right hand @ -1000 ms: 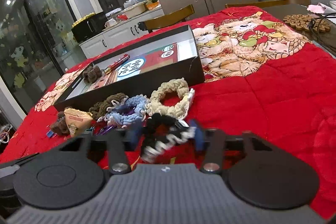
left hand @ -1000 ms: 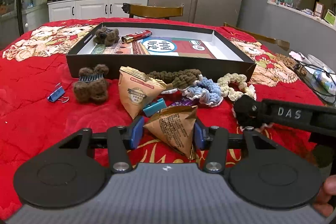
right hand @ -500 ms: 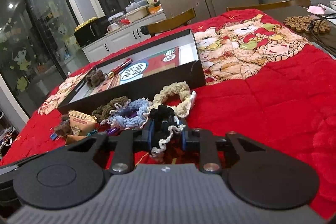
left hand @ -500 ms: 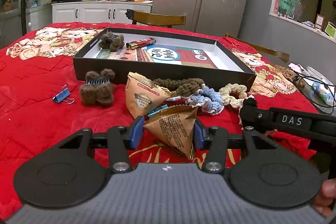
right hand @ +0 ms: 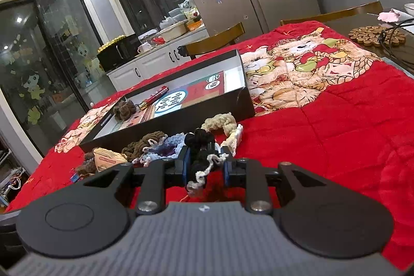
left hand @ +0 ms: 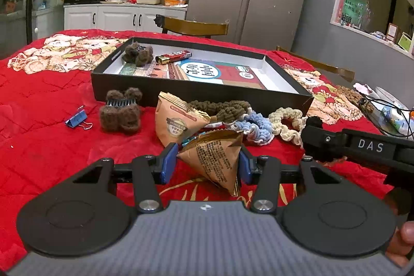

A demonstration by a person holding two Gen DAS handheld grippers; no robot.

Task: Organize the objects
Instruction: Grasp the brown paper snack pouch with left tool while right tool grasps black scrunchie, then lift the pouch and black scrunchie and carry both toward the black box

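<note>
A brown paper packet is pinched in the left gripper above the red blanket, near its front edge. The right gripper, just closed, clamps a black scrunchie before the black box.

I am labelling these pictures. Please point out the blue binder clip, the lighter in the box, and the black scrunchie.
blue binder clip (left hand: 76, 118), left wrist view, on its blue body.
lighter (left hand: 174, 57), left wrist view, on its red middle.
black scrunchie (right hand: 200, 146), right wrist view, on its black yarn.
</note>
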